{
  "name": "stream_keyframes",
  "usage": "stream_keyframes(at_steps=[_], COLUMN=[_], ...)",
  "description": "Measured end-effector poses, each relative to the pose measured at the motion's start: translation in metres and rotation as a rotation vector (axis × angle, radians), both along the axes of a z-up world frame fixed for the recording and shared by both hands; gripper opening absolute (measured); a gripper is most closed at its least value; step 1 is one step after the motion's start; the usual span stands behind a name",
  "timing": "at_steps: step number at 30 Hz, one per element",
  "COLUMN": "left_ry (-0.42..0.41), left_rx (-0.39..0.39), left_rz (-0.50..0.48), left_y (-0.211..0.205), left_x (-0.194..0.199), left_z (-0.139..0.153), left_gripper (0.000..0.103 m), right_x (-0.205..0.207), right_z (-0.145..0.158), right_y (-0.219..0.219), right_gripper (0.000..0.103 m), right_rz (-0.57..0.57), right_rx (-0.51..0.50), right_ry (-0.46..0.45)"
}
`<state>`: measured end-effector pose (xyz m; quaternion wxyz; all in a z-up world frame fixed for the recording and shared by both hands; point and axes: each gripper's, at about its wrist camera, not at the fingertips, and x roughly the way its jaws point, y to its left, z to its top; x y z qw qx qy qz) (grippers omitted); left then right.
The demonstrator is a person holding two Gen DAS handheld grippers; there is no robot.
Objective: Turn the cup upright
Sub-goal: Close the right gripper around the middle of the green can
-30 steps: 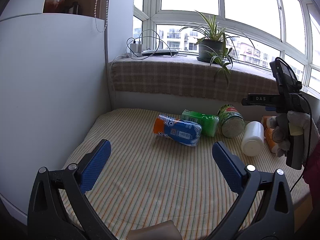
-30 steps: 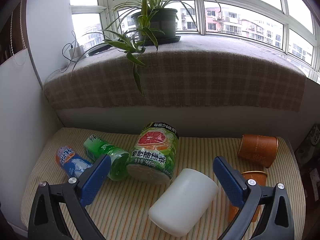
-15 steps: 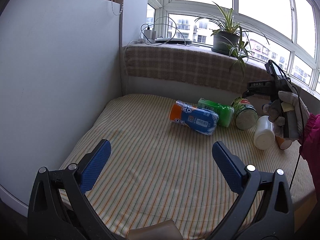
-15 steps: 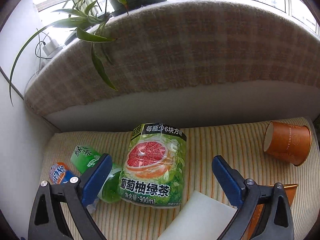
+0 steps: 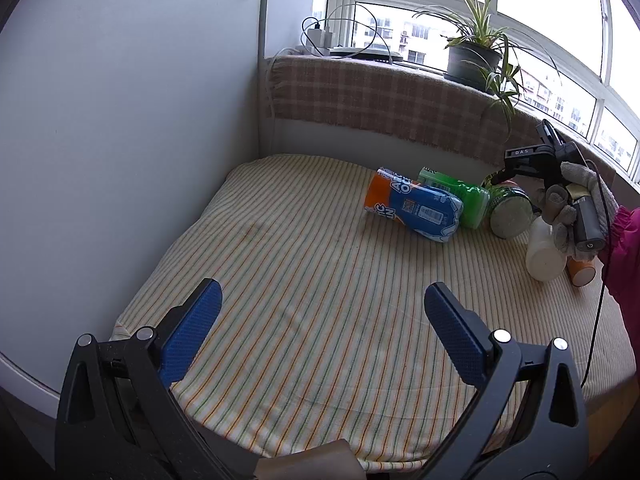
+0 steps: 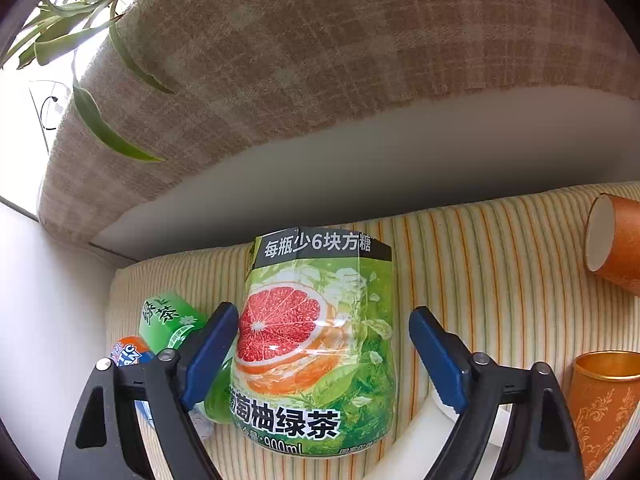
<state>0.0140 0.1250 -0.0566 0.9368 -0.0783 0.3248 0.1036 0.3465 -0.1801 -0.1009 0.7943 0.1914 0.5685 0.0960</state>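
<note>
Straddling the grapefruit green tea container (image 6: 316, 340), which lies on its side on the striped cloth (image 5: 320, 264) below the plaid sill cover (image 6: 300, 60), its printed flank turned up and one round end facing the left wrist camera. Judged to be the cup to flip, since nothing else sits between the blue pads. Looks like the reach-and-grasp step, with no lift or turn made.

Right gripper (image 6: 323, 316): spread wide, one finger on each side of the container, left pad just beside or touching the wall, right pad apart from it, nothing clamped. Left gripper (image 5: 323, 290): also wide open, holding nothing, hovering over bare cloth well apart from the clutter.

Next, probably: squeeze across the flanks, raise clear of the cloth, roll the wrist until the base points down, then set down. Thin plastic wall likely to buckle, so a gentle grip.

In the way, by size: green tea bottle (image 6: 168, 320) lying against the container's left side, right where the left pad wants room; orange-and-blue bottle (image 5: 412, 210) touching that one further left; white cup (image 5: 542, 256) on its side just beside the container on the right, near the right pad. Further right, one orange paper cup (image 6: 616, 244) lying down and another, upright (image 6: 604, 404), both apart from the grasp.
</note>
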Motion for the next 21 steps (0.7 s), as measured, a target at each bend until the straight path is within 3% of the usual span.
stream_keyframes(at_steps=[10,21], left_ry=[0.000,-0.020], left_rx=[0.000,0.006], left_rz=[-0.009,-0.025], left_y=[-0.004,-0.012], left_x=[0.002,0.000], left_z=[0.000,0.005], left_gripper=[0.103,0.103], right_x=[-0.010,-0.041], right_z=[0.010,0.059], right_y=[-0.006,-0.036], right_gripper=[0.080,0.080], right_rz=[-0.016,0.019], right_rx=[0.030,0.087], right_ry=[-0.042,-0.176])
